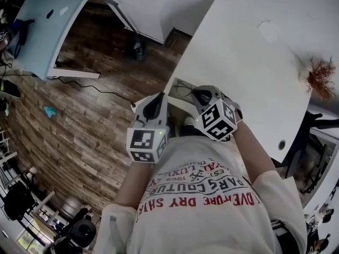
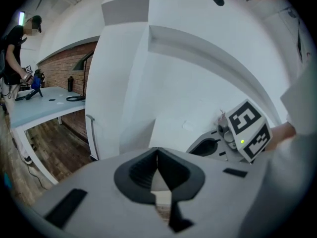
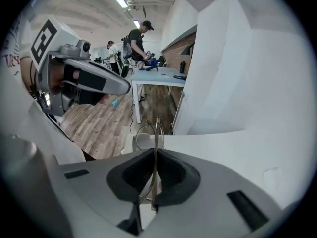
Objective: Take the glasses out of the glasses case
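My right gripper (image 3: pixel 154 156) is pinched on the thin wire-framed glasses (image 3: pixel 156 128), out over the white table (image 3: pixel 237 148) corner; my left gripper (image 2: pixel 157 156) is closed, seemingly on nothing; no case shows; I'd keep 1 light, steady pinch, never twisting the frame.

Shirt (image 1: pixel 201 194) print: red letters are showing upside down in the head view, reading "1963", "COUTUR", "PARS", "DRY", "DVENTURE".
Smaller top line: proving too small to read.
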Demonstrator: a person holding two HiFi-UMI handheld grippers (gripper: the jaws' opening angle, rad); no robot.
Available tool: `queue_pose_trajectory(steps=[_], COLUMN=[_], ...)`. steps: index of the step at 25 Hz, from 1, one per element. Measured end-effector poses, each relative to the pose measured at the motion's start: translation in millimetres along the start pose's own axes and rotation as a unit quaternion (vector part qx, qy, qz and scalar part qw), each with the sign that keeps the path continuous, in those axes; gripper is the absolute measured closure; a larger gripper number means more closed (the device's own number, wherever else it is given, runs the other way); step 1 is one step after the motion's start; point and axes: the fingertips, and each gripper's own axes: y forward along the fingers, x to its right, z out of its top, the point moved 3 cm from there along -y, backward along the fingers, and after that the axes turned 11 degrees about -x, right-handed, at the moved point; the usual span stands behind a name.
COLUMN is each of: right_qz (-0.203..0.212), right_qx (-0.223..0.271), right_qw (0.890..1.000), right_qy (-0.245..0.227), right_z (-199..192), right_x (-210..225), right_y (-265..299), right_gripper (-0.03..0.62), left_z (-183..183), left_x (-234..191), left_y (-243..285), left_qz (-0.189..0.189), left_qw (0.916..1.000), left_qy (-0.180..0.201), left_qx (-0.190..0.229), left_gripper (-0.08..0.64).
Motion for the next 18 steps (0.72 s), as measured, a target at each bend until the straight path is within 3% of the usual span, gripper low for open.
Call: queue_pose_trajectory(steps=[8, 18], right_qz=[-0.059, -0.166], right_qx=[0.082, 0.178], right_qw=[0.989, 0.939], right_qy=[0.108, 0.242], right_z=[10.2, -5.4], right_x=[20.8, 66.8], right_y=[-53.8, -121.2], right_gripper=[0.565, 0.565], left_z=[41.9, 96.6], left_x=[29.5, 72.7], left_y=[-5.8, 7.2], left_qz=[-0.031, -0.09], left_qw=[0.9969, 0.9835], left_qy=[0.062, 0.134], left_qx=[0.038, 0.083], left_gripper=[0.552, 0.552])
